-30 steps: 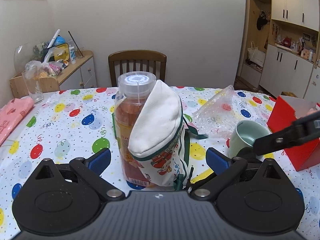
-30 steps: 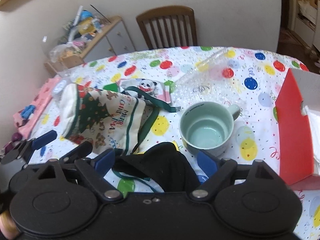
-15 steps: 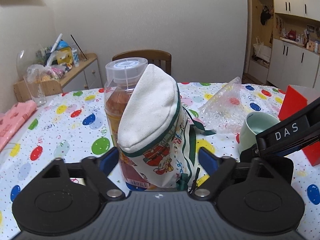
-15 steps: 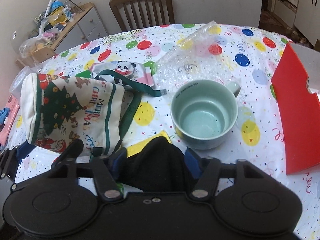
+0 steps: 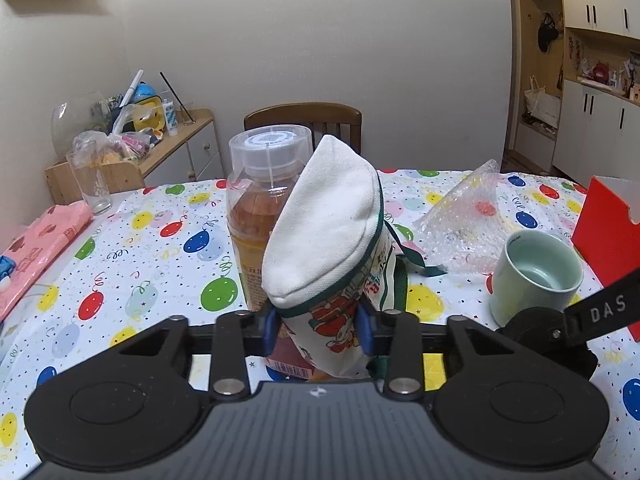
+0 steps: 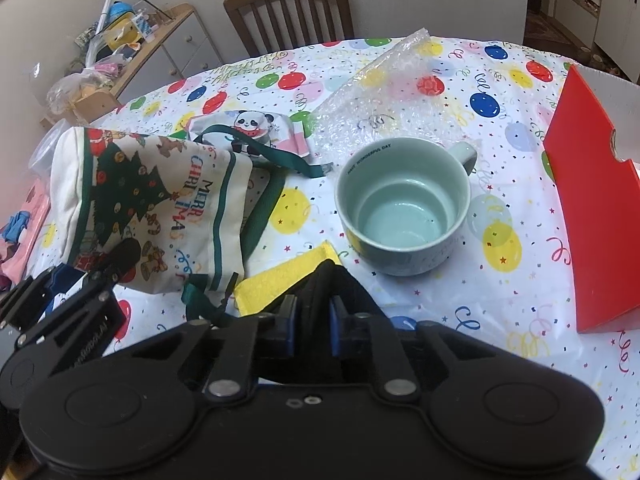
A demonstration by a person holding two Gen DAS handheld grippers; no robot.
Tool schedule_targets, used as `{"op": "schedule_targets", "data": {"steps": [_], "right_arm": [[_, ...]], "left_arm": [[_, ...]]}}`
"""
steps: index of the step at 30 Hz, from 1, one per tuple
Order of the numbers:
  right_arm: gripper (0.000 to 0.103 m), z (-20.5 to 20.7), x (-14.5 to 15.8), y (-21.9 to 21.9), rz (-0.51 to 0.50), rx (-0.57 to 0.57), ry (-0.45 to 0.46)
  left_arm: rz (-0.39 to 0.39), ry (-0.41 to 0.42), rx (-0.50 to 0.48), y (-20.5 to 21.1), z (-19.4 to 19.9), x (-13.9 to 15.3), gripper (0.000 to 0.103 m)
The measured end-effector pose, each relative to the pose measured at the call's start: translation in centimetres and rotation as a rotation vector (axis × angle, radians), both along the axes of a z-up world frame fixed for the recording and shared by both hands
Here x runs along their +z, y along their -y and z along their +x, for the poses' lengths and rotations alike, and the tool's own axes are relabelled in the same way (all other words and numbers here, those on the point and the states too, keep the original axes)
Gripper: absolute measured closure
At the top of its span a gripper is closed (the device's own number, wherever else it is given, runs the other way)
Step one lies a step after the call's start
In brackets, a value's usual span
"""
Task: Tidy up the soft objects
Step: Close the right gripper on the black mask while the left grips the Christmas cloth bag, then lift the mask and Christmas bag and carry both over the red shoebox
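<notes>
step: both grasps set | left tongs [image 5: 319,330] pinch bag [image 5: 324,240] | right tongs [image 6: 312,326] pinch black cloth [image 6: 320,292] | next, likely: lift cloth toward bag, avoiding mug [image 6: 402,204] ahead

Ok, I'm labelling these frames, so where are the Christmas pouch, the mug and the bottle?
Christmas pouch [image 6: 132,196]: right wrist view, on the printed tree side panel.
Mug [image 6: 404,204]: right wrist view, on the inner wall of the bowl.
Bottle [image 5: 256,216]: left wrist view, on the amber-filled shoulder.
</notes>
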State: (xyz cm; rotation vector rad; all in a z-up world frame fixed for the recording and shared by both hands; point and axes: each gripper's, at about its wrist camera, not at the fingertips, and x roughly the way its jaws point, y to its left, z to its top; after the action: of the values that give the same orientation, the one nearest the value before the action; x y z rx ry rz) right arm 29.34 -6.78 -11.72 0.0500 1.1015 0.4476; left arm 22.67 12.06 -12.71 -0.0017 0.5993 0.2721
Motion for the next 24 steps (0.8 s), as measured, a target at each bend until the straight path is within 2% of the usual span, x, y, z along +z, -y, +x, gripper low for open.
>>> {"op": "schedule_targets", "data": {"steps": [4, 11, 24], "right_arm": [[0.097, -0.7, 0.4, 0.6, 0.012, 0.01, 0.026], [0.098, -1.6, 1.6, 2.6, 0.047, 0.012, 0.057], [0.099, -3.9, 5.9, 9.4, 0.161, -0.011, 0.14]], "left_arm": [[0.002, 0.007, -0.007, 0.4, -0.4, 0.3, 0.076], [-0.017, 0.02, -0.062, 1.7, -1.1, 1.2, 0.086], [-0.105, 0.031, -0.133, 3.3, -2.2, 4.6, 0.09]]}}
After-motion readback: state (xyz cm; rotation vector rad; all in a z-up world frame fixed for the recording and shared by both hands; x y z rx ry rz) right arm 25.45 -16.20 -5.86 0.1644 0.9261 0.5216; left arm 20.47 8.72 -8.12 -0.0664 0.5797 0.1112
